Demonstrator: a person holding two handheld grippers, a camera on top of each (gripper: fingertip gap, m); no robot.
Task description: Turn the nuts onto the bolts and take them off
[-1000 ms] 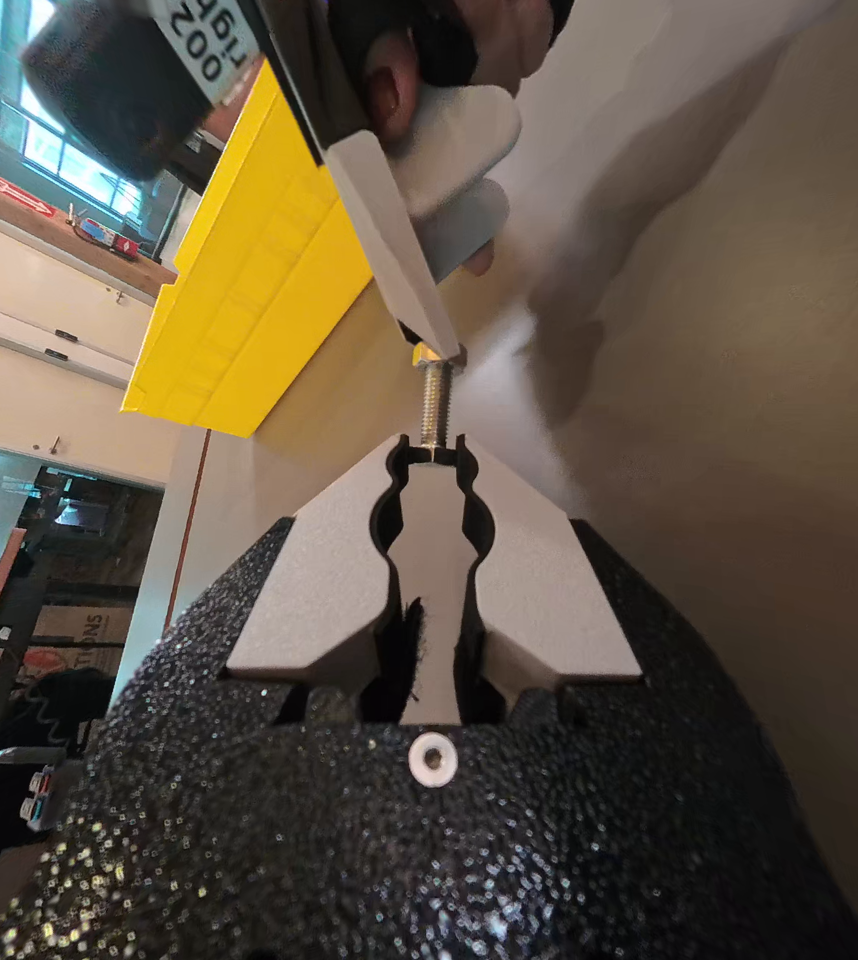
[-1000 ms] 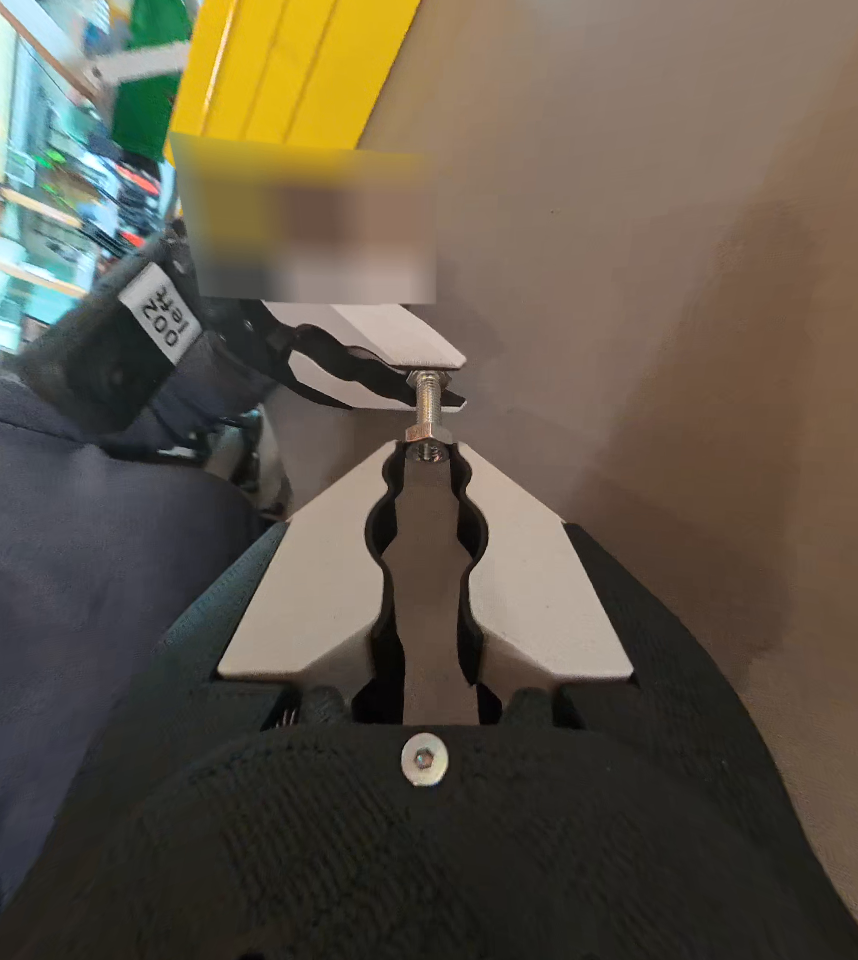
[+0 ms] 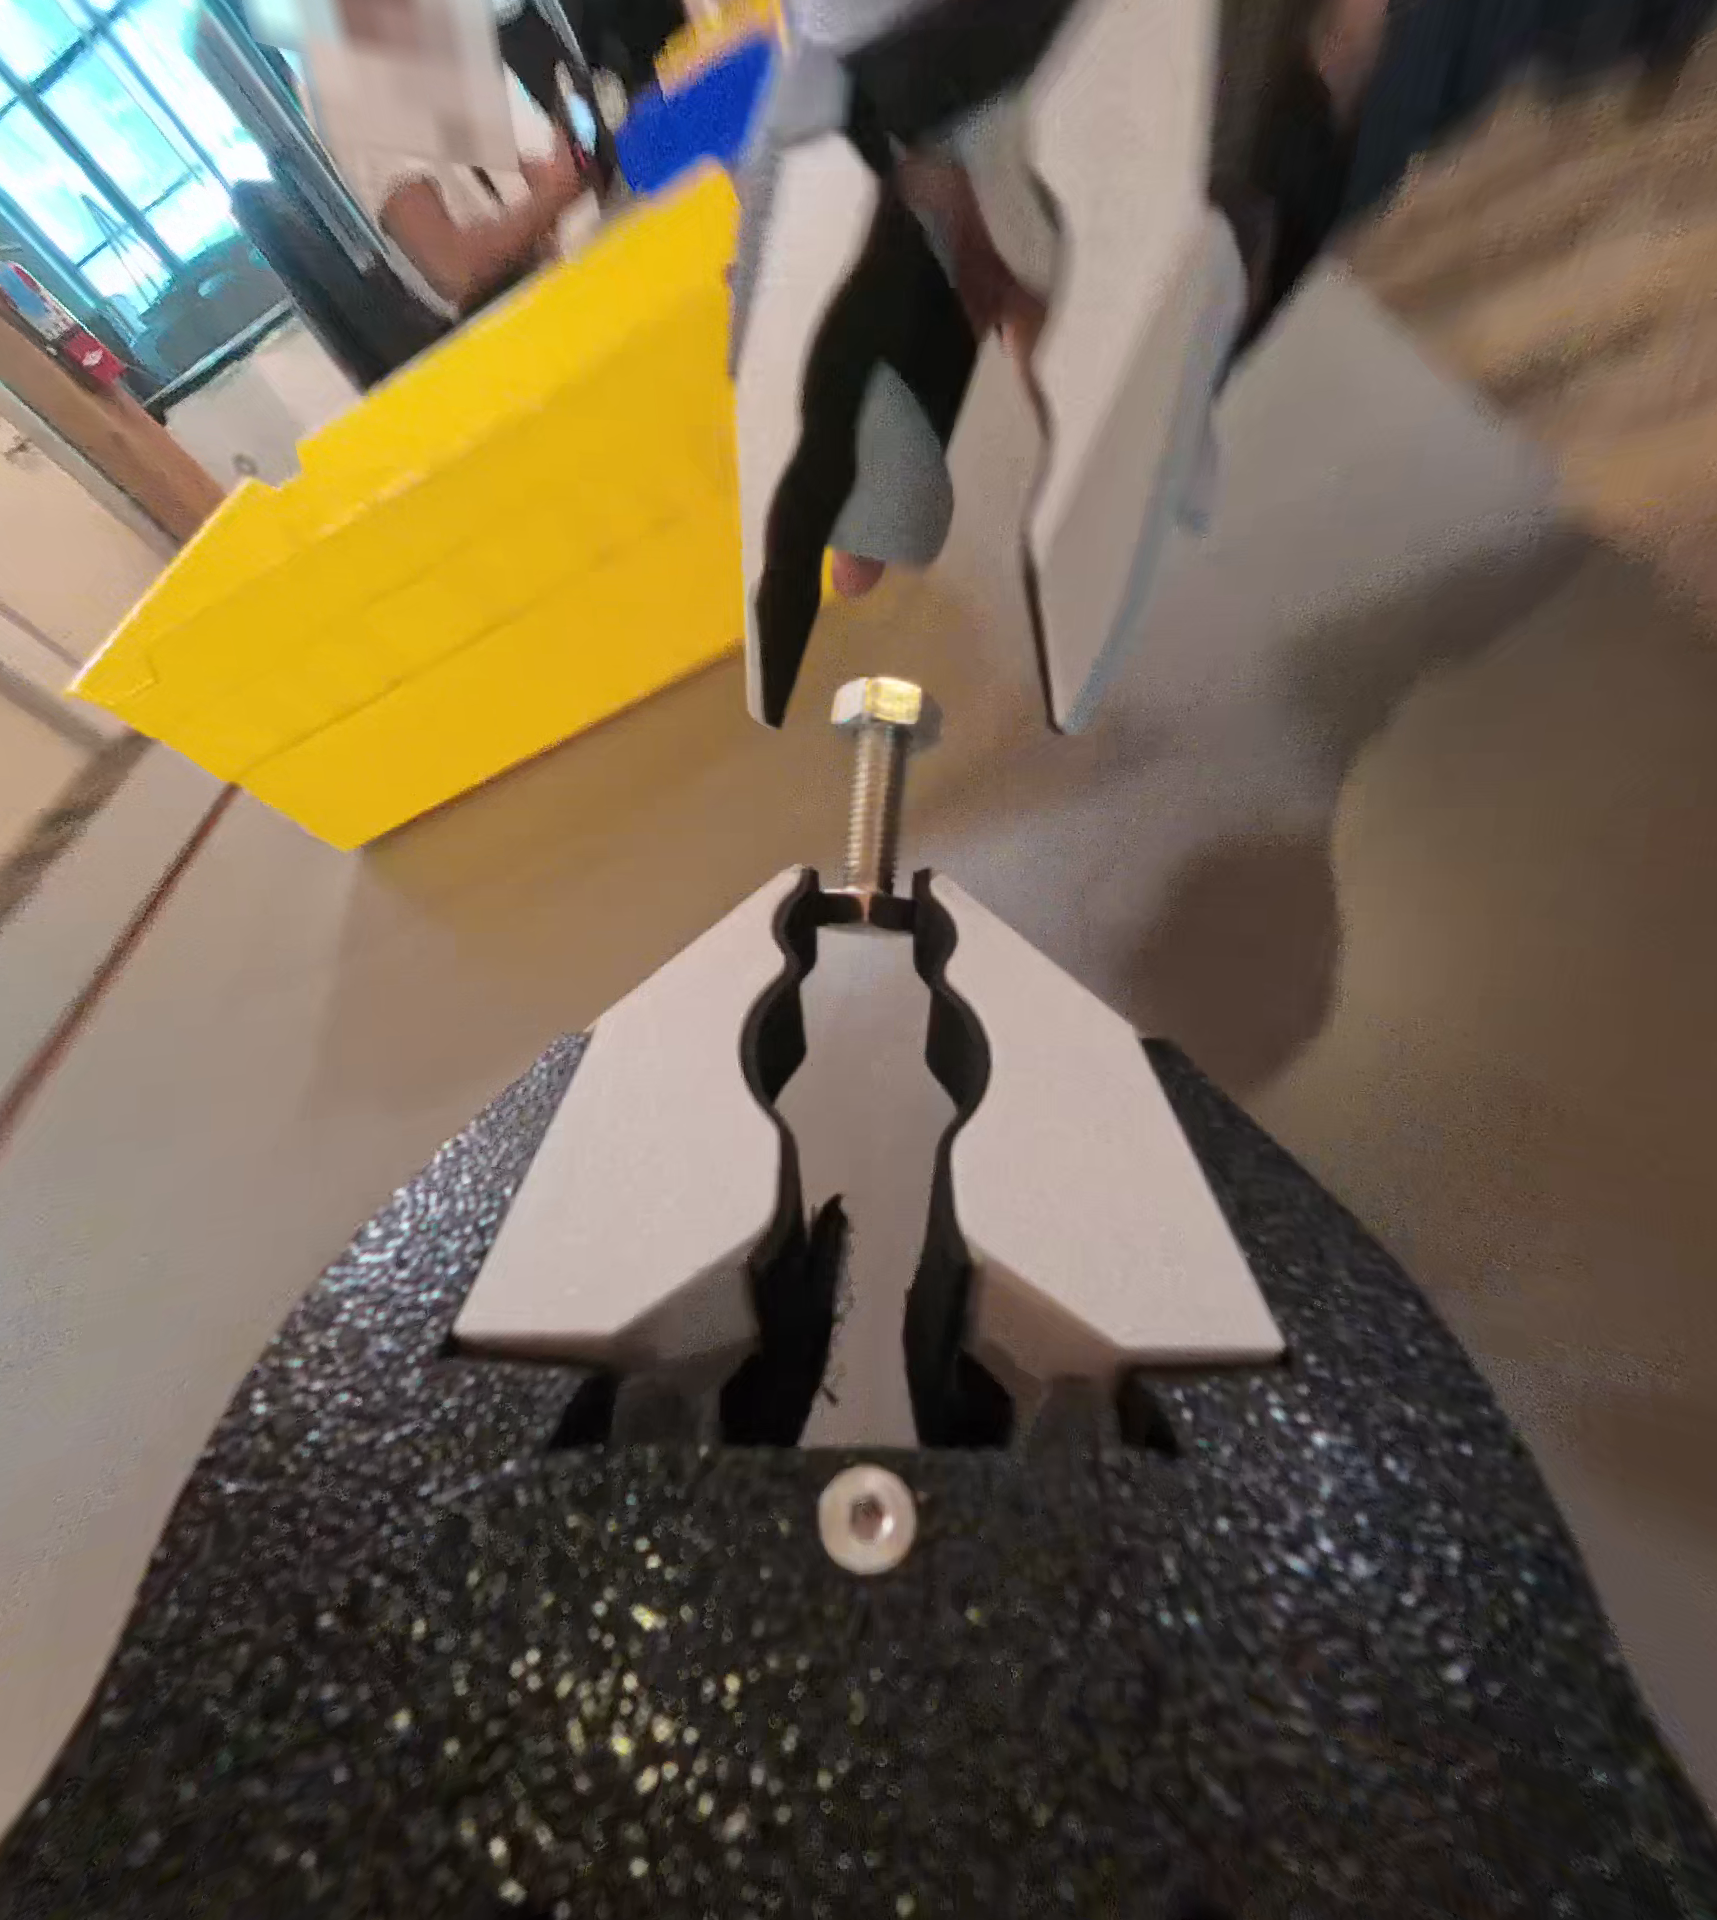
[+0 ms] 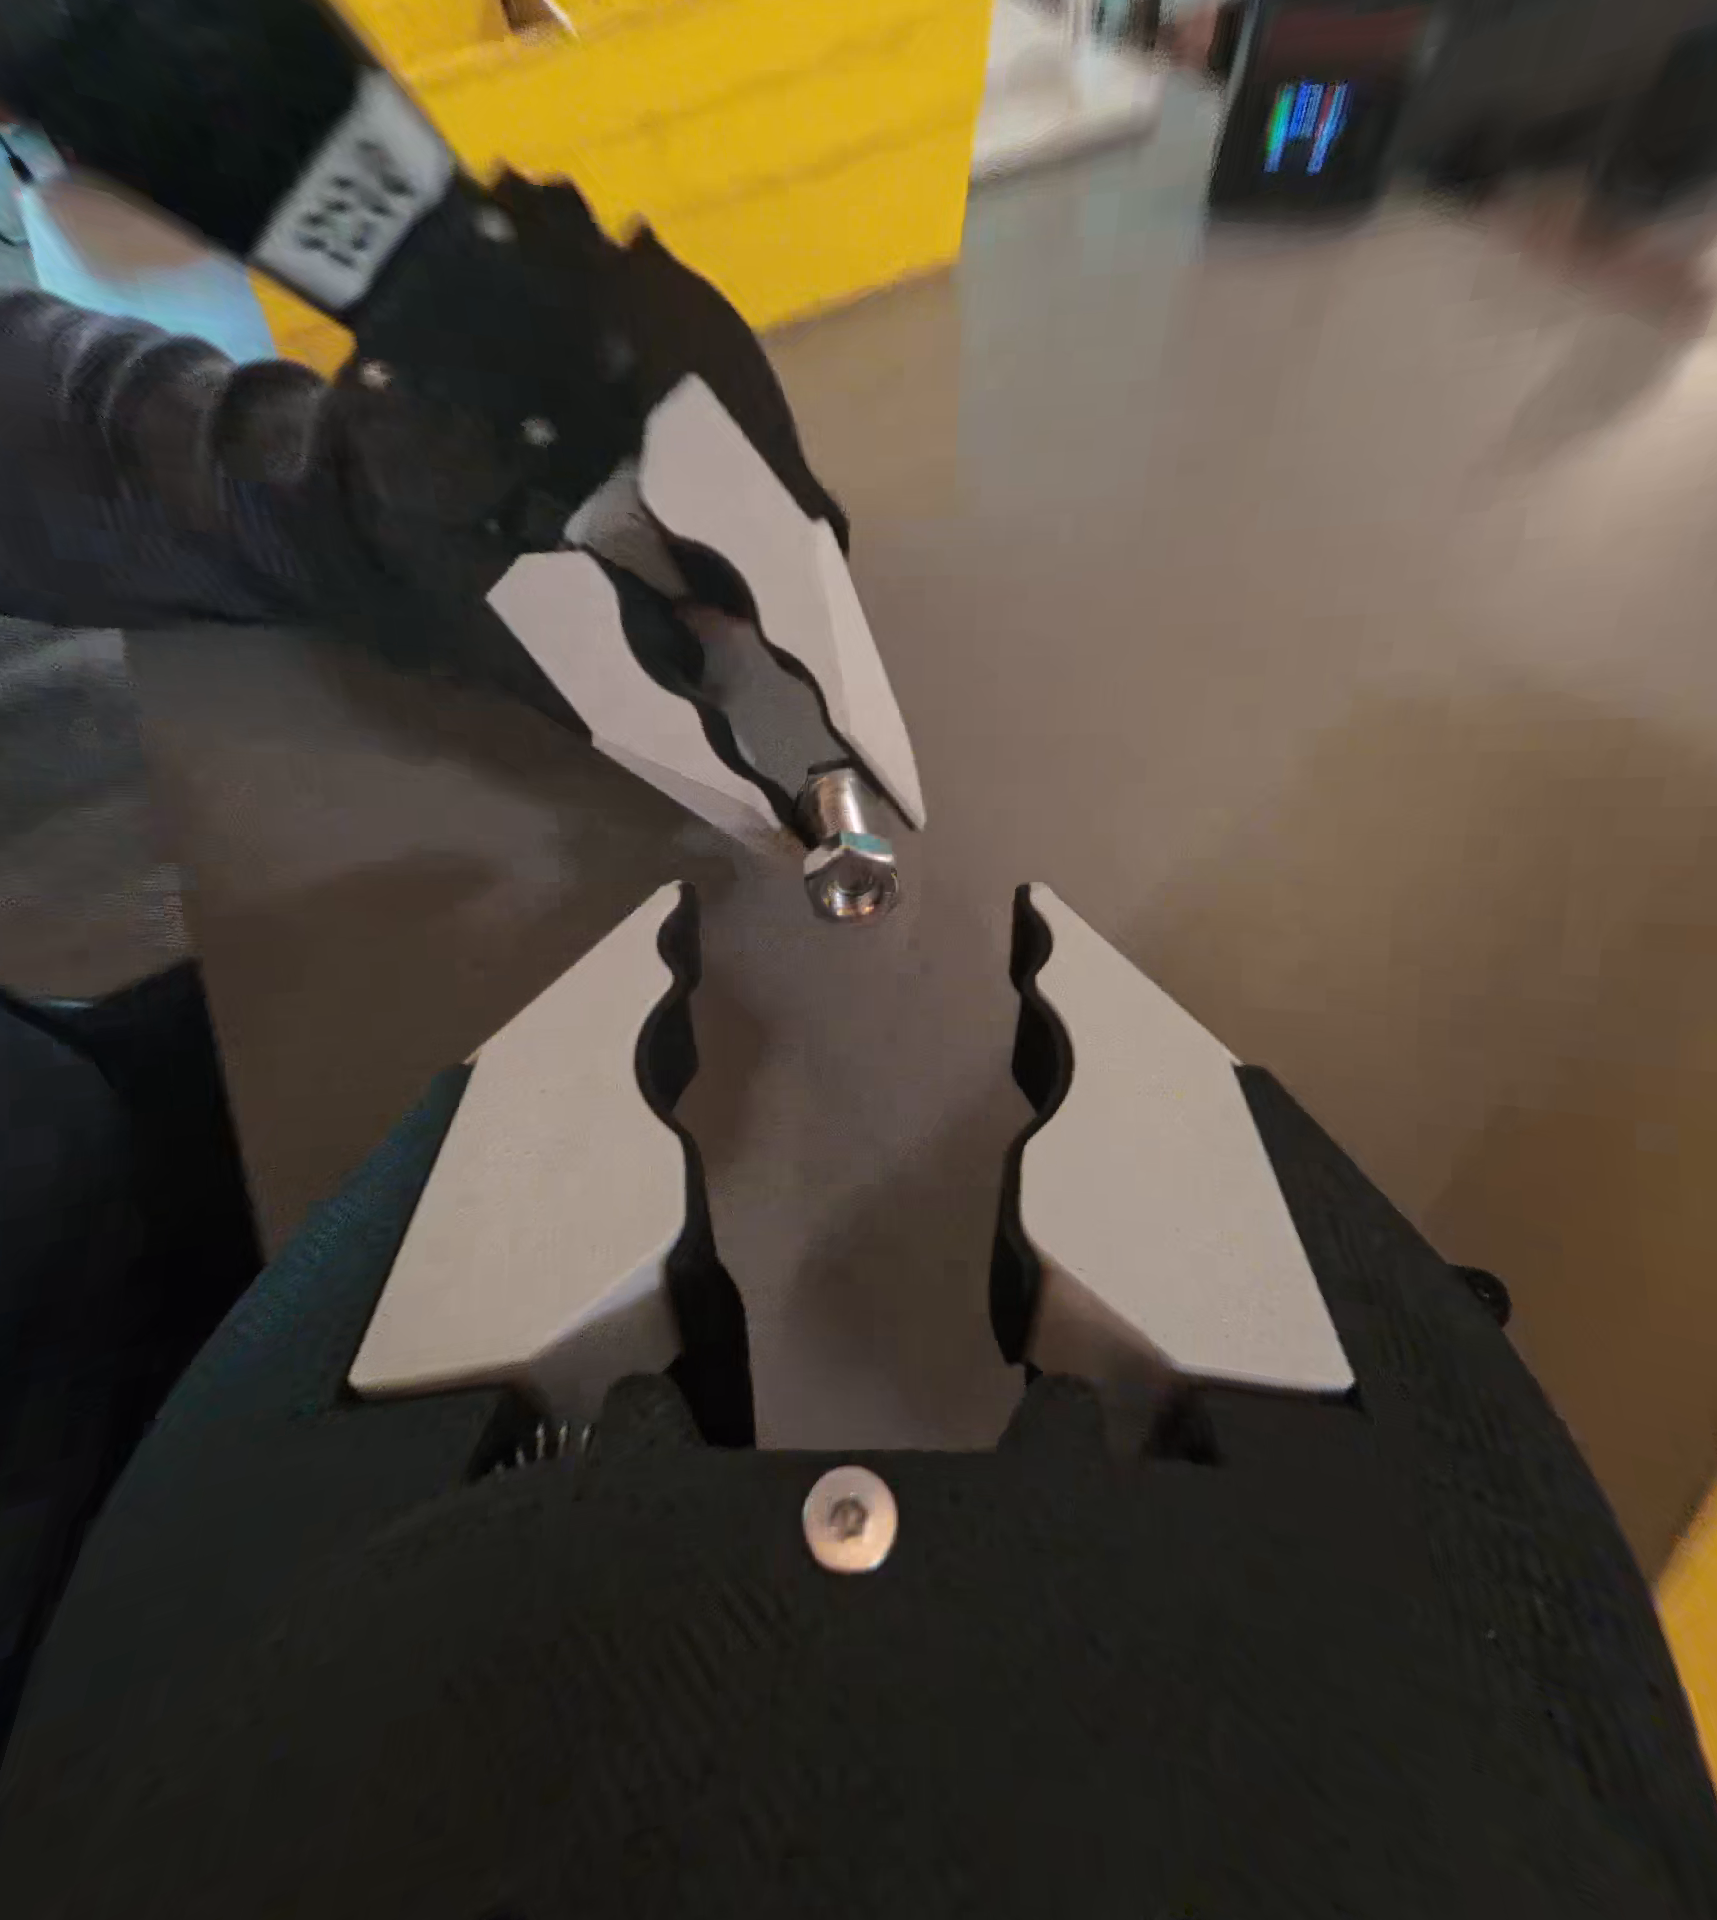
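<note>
Between the spread right gripper (image 4: pixel 854 894) fingers, the left gripper (image 3: pixel 864 914) clamps a stiff, slick bolt (image 3: pixel 875 790); grip its hex flats.

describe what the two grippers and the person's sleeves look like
Both grippers have pale grey wedge fingers lined with wavy black pads. The left gripper has a glittery black body with a silver hex screw; seen from the right wrist view, it carries a white label. The right gripper has a matte black, ridged body with the same kind of screw. The sleeve is dark navy.
</note>
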